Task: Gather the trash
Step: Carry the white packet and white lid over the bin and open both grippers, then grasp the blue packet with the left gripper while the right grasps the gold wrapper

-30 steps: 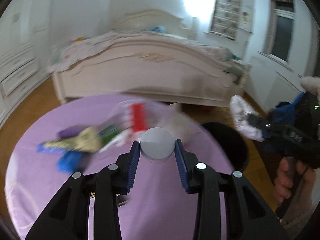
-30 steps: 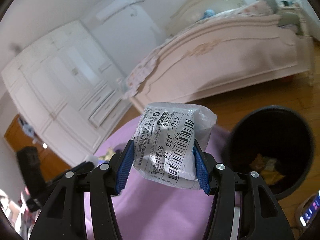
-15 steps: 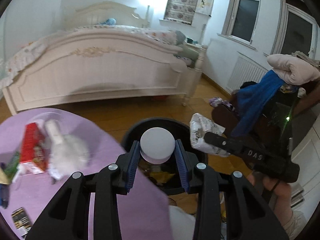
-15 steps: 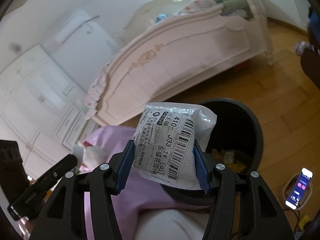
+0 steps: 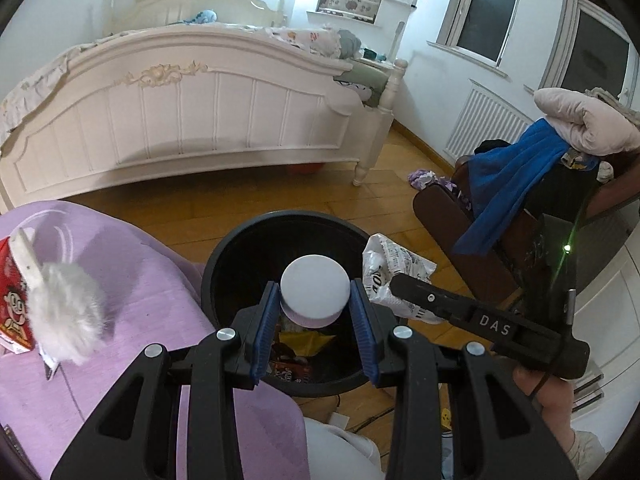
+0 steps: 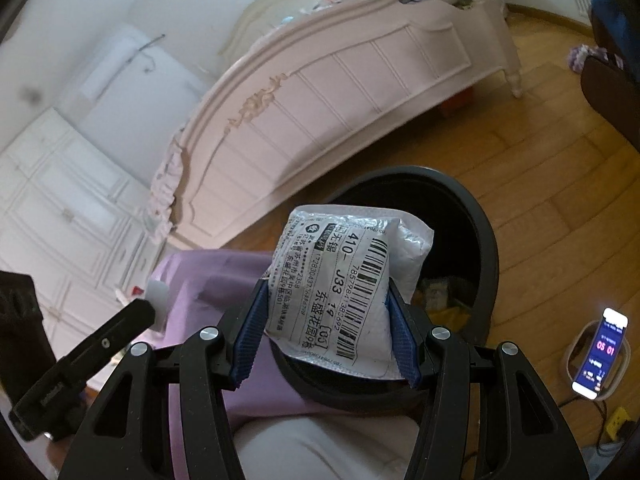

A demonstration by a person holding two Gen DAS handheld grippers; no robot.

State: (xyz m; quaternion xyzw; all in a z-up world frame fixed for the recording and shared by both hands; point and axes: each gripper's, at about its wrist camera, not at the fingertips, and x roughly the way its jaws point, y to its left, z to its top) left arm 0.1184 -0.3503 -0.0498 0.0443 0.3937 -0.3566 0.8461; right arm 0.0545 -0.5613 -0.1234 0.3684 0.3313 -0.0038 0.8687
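- Left wrist view: left tool (image 5: pixel 315 305) is clamped on a round white lid (image 5: pixel 314 291), blue pads (image 5: pixel 265 328) pressed to both its sides.
- Black trash bin (image 5: pixel 224 256) sits right below/ahead of the left tool – lid hangs over its open mouth; wrappers lie at the bottom.
- To the left tool's left: purple worktop (image 5: pixel 152 280) w/ a white fluffy item (image 5: pixel 64 308) and a red carton (image 5: pixel 12 312) at the frame edge.
- To its right: right tool (image 5: pixel 394 280) holding the white plastic bag (image 5: pixel 390 264), just beside the bin rim.
- Right wrist view: right tool (image 6: pixel 326 334) grips a crumpled white parcel bag w/ barcode label (image 6: pixel 344 288) – same bag, squeezed between both pads.
- Bin (image 6: pixel 480 240) is directly ahead of/under this tool; bag overlaps its near rim.
- Left tool (image 6: pixel 148 304) shows at lower left over the worktop (image 6: pixel 208 276).
- Phone (image 6: pixel 600 354) w/ lit screen lies on the wood floor to the right tool's right; bed (image 6: pixel 360 80) beyond.
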